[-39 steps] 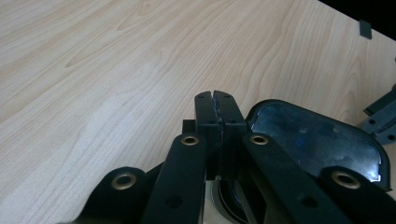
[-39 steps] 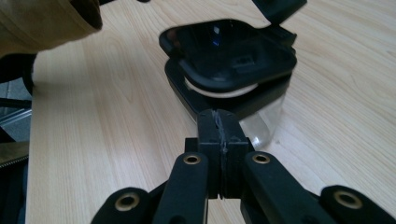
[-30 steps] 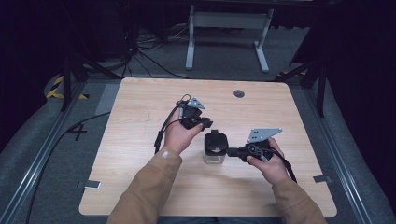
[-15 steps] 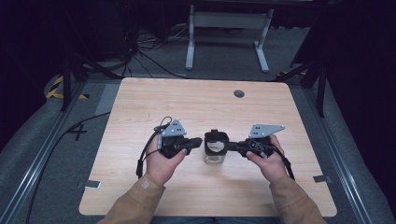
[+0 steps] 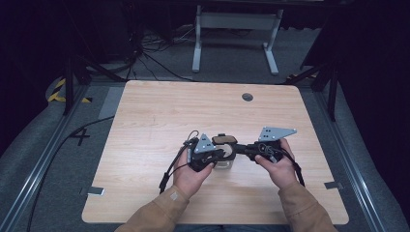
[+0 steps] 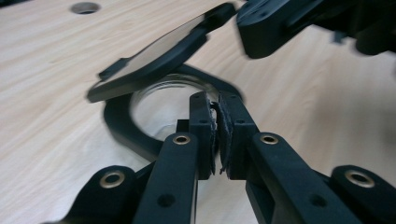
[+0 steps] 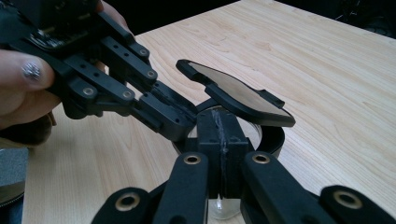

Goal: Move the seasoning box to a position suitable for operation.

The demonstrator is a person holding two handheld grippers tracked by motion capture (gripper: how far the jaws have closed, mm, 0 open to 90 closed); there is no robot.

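Note:
A small glass jar with a black collar stands on the table's near middle. Its flip lid stands tilted open. My left gripper reaches the collar from the left. Its jaws have just been opening, but only a thin slit shows between the pads and I see nothing in it. My right gripper comes in from the right, shut, with its tips against the collar under the lid's hinge. Whether it pinches anything I cannot tell.
The wooden table has a round cable hole at the back. A metal stand and cables lie on the floor beyond. Tape marks sit near the front corners.
My left hand came down from behind the jar, swung to its left and moved in until its tips met the collar. The right hand and the jar kept still.

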